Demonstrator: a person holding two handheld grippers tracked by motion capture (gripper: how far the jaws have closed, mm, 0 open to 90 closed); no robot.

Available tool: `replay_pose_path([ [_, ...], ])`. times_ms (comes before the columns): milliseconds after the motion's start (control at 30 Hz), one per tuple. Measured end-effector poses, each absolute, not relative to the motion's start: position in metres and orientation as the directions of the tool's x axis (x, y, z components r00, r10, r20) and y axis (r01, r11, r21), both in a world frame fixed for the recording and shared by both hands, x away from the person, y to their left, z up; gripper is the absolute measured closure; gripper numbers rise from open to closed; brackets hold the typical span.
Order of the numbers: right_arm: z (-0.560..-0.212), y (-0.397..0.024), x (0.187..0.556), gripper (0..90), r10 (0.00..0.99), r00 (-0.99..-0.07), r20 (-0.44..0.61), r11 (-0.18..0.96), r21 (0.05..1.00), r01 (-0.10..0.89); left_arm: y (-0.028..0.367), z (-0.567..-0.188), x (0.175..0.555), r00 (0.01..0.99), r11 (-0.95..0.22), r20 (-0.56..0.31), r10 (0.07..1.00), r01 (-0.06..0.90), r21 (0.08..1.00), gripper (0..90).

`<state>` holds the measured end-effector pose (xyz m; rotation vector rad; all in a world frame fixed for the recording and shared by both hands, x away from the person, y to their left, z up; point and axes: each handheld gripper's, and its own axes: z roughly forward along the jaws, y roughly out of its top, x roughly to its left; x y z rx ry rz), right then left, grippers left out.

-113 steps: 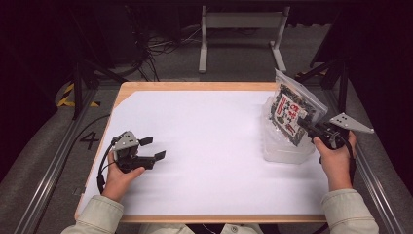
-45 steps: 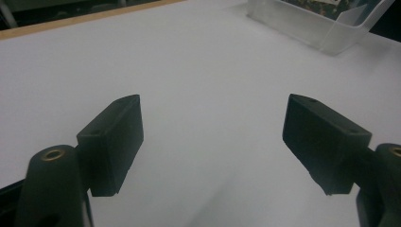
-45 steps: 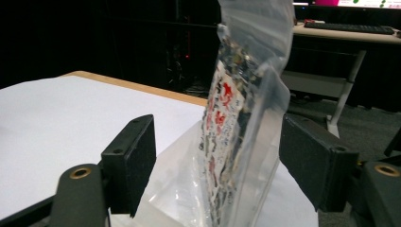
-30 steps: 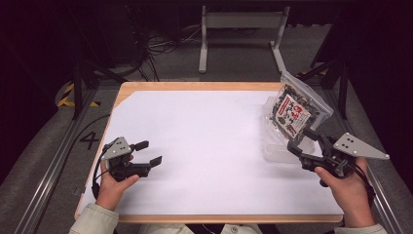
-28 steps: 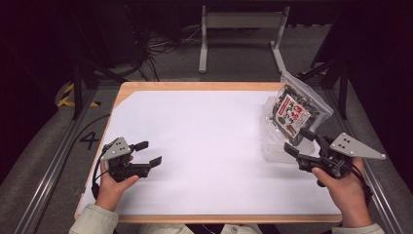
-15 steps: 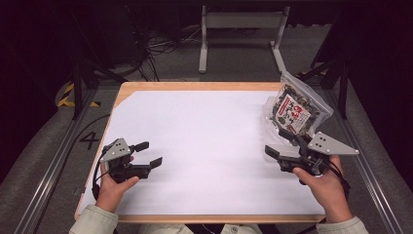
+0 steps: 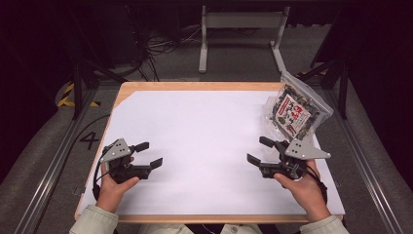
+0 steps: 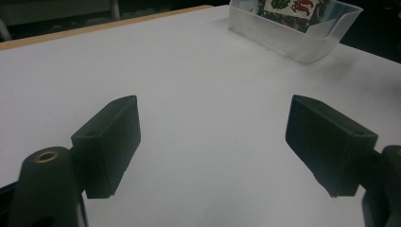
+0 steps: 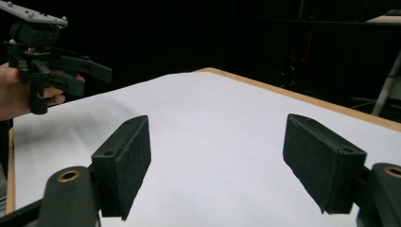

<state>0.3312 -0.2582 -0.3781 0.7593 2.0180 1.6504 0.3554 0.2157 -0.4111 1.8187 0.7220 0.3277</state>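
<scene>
A clear zip bag (image 7: 293, 110) with a red, white and dark printed pack inside stands tilted in a clear plastic bin (image 7: 271, 119) at the table's right edge. The bin (image 8: 293, 34) and the bag (image 8: 283, 6) also appear far off in the left gripper view. My right gripper (image 7: 256, 150) hovers in front of the bin, apart from it, pointing left, open and empty (image 9: 217, 156). My left gripper (image 7: 150, 154) is held near the front left of the table, pointing right, open and empty (image 8: 213, 137). The right gripper view also shows the left gripper (image 9: 92, 78) in a hand.
A white sheet (image 7: 204, 126) covers the wooden table, with a wood rim (image 7: 195, 86) along the far edge. A metal stand (image 7: 241, 22) and cables lie on the dark floor beyond. A metal rail (image 7: 53, 161) runs along the left side.
My right gripper has drawn back from the bin, moving left and toward the front edge, still open. The bag stays in the bin. The left gripper has hardly moved.
</scene>
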Motion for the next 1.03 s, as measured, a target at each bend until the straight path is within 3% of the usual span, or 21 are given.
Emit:
replay_pose_path([
  [733, -0.443, -0.247, 0.336, 34.0, 0.651, -0.759, 0.025, 0.215, 0.952, 0.216, 0.217, -0.422, 0.36, 0.768, -0.223, -0.123, 0.628, 0.329, 0.918, 20.5],
  [1033, -0.444, -0.249, 0.336, 34.1, 0.656, -0.754, 0.03, 0.2, 0.957, 0.212, 0.216, -0.426, 0.361, 0.766, -0.235, -0.116, 0.633, 0.333, 0.913, 20.5],
])
